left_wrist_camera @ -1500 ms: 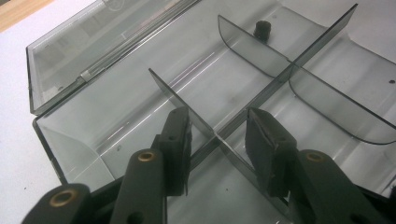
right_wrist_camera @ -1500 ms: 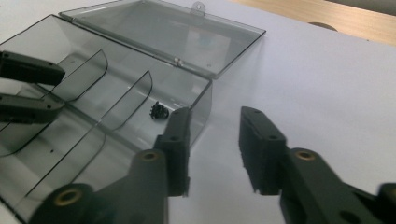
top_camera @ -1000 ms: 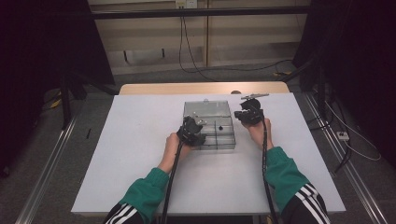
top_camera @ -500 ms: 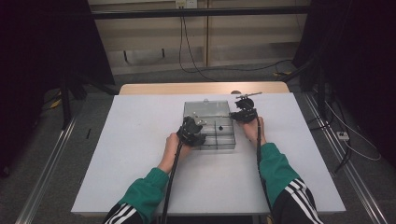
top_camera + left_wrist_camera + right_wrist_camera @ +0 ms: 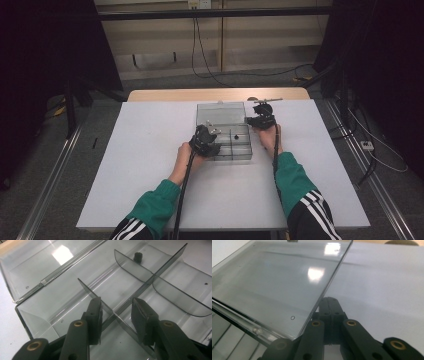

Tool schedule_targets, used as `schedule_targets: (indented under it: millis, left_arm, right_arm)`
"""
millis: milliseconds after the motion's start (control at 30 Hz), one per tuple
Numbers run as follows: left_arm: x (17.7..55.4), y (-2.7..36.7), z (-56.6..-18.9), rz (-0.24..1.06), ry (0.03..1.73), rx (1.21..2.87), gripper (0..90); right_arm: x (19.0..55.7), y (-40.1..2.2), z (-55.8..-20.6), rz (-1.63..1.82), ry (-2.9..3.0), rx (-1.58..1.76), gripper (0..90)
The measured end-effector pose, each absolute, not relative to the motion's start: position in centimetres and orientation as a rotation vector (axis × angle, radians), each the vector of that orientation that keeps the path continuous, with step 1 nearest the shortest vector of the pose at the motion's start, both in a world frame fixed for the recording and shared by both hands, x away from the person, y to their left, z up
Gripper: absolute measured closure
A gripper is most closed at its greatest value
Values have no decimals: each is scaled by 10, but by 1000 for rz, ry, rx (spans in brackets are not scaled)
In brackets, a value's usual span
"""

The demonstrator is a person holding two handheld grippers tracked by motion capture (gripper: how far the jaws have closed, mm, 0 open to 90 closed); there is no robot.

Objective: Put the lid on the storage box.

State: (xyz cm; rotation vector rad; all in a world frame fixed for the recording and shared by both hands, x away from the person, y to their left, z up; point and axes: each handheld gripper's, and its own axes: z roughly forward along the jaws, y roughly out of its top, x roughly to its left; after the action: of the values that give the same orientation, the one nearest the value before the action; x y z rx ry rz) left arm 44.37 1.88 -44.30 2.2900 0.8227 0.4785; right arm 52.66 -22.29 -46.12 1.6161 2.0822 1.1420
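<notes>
A clear plastic compartment box [image 5: 235,157] lies on the white table with its lid [image 5: 220,112] folded open behind it. My left gripper [image 5: 211,137] reaches into the box. In the left gripper view it [image 5: 117,315] is open, its jaws straddling a thin clear divider [image 5: 86,287] without pressing on it. A small black part [image 5: 137,257] rests in a far compartment [image 5: 236,136]. My right gripper [image 5: 256,119] is shut with nothing between its jaws. Its tip [image 5: 329,301] sits right at the right edge of the lid [image 5: 277,277], partly behind the clear plastic.
The white table [image 5: 150,175] has open surface on both sides of the box and in front of it. A wooden strip [image 5: 215,94] runs along its far edge. Cables and dark stands lie on the floor beyond.
My right gripper has come slightly left and down, closer to the lid's right edge. The left gripper and the box have stayed put.
</notes>
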Motion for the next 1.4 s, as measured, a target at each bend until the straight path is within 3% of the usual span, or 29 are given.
schedule_targets:
  millis: [1167,1400]
  left_arm:
    - [444,19,-443,467,827,2277,606]
    - [443,18,-442,454,804,2268,485]
  right_arm:
    - [515,-221,-425,1212,2013,1418,900]
    - [512,-222,-419,1227,2015,1393,900]
